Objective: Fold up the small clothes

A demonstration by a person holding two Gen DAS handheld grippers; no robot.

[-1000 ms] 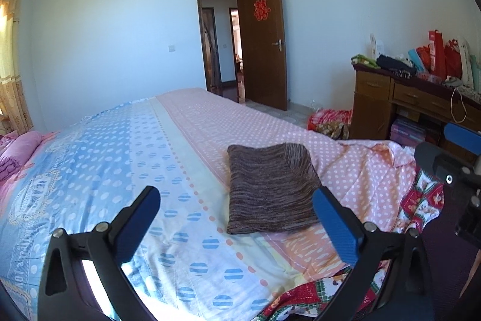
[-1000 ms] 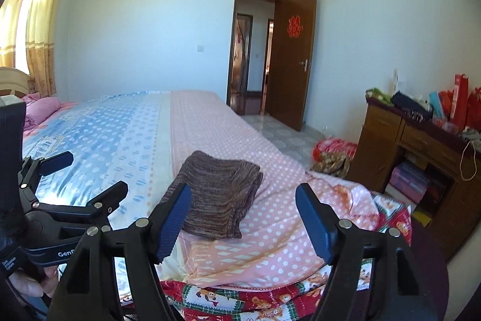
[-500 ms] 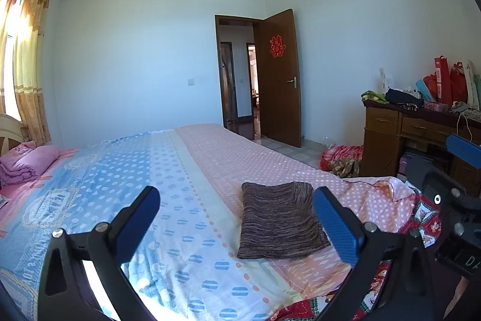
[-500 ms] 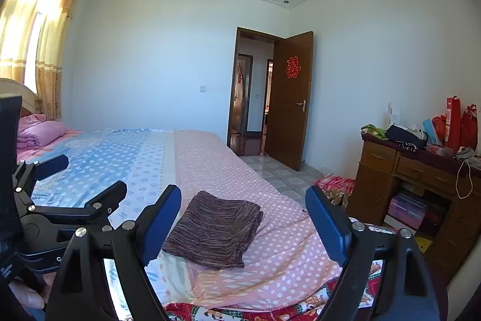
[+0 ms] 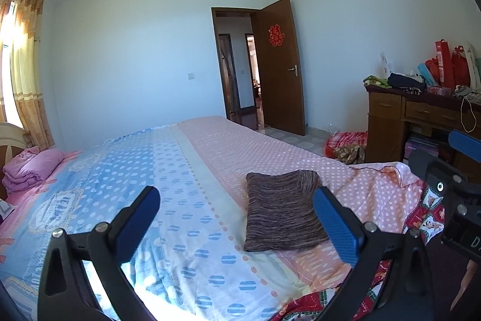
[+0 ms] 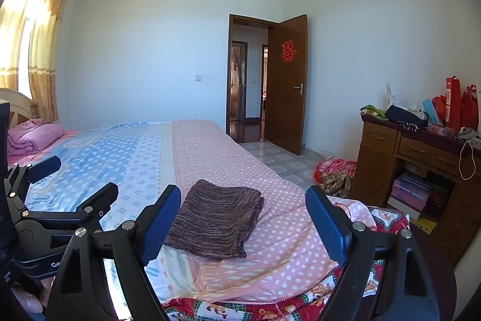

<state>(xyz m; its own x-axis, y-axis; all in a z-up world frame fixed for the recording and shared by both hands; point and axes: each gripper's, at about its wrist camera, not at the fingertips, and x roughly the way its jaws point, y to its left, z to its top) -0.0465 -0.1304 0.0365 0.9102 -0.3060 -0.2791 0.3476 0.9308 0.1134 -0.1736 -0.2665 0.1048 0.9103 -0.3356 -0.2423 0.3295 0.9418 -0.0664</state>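
A brown striped knit garment (image 5: 282,211) lies folded in a flat rectangle on the pink dotted part of the bed (image 5: 240,146); it also shows in the right wrist view (image 6: 216,221). My left gripper (image 5: 237,218) is open and empty, held above the bed's near end, short of the garment. My right gripper (image 6: 243,227) is open and empty, also back from the garment. The left gripper shows at the left of the right wrist view (image 6: 72,179), and the right gripper at the right edge of the left wrist view (image 5: 451,179).
A folded pink blanket (image 5: 30,170) lies at the bed's head. A red cartoon-print cloth (image 6: 270,309) hangs at the bed's near edge. A wooden desk (image 6: 415,158) loaded with bags stands on the right. A red bundle (image 6: 333,170) lies on the floor by the open door (image 6: 288,83).
Both grippers have tilted up and drawn back from the bed, so the garment sits lower and smaller in both views. The garment has not moved. Both grippers stayed open.
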